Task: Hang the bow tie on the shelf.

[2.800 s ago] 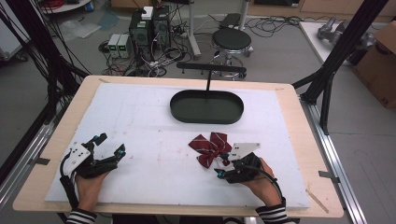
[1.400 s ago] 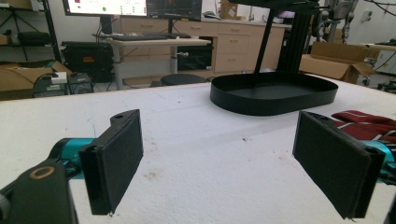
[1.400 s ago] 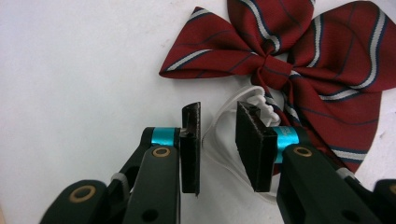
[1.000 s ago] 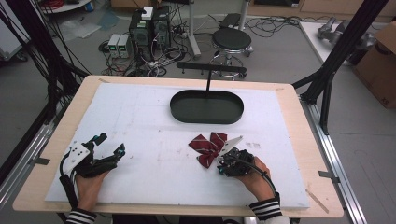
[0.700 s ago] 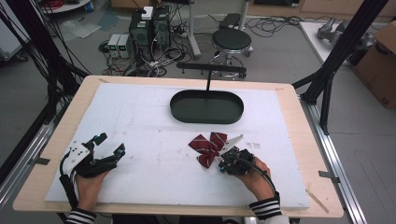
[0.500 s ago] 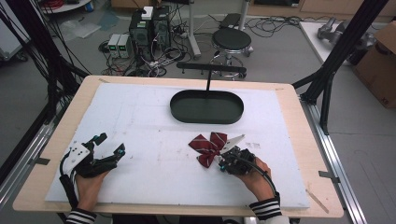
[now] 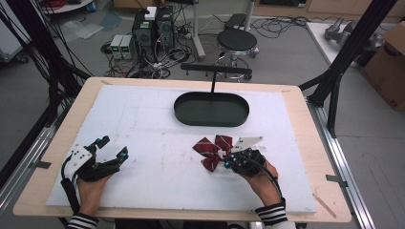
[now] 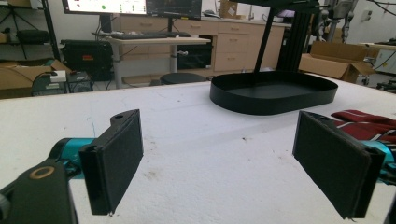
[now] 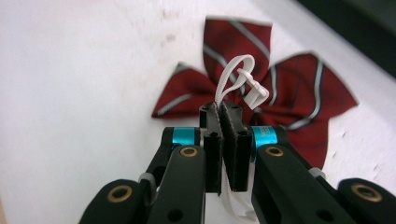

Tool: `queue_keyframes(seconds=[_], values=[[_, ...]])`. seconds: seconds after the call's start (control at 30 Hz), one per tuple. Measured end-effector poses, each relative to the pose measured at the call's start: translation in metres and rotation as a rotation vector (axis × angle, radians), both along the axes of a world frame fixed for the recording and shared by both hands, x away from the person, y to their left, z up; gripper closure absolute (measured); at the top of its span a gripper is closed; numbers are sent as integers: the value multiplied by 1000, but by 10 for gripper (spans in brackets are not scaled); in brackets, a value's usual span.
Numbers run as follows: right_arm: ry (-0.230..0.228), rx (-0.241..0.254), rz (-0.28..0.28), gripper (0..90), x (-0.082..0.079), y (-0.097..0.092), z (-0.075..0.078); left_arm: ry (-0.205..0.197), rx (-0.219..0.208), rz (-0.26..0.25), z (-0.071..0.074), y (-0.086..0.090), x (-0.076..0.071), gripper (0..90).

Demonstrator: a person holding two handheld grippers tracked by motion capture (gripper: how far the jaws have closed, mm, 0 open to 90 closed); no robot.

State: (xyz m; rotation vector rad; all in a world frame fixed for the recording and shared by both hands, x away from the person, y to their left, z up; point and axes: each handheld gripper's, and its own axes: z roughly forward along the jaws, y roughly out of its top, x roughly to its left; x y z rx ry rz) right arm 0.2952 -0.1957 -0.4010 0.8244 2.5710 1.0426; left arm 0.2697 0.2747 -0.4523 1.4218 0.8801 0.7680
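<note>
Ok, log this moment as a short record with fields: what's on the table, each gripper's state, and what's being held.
surface: white mat over a wooden table
tray: black oval tray, nothing in it, far centre
bow: red striped bow tie lying on the mat
strap: white strap of the bow
right gripper: right gripper shut on the white strap
left gripper: left gripper open, holding nothing, resting low over the mat

Grey floor (image 7: 286, 57) strewn with cables (image 7: 167, 52), 1 black round stool (image 7: 237, 41) behind the table. Wooden desk with drawers (image 8: 233, 44), monitors (image 8: 140, 5), cardboard boxes (image 8: 336, 65) farther back.
</note>
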Motion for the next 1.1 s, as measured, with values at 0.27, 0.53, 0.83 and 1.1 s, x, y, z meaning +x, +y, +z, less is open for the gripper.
queue_keyframes(seconds=[0.27,0.53,0.83,1.1], values=[[-102,124,10,872,-4,-3,13,-1,3,-3,0,0,0,164],[-165,203,3,872,-4,-3,27,2,3,-1,0,0,0,164],[-233,260,0,872,-1,-1,45,2,3,-1,0,0,0,164],[-302,324,-10,872,4,1,62,0,4,-3,0,0,0,164]])
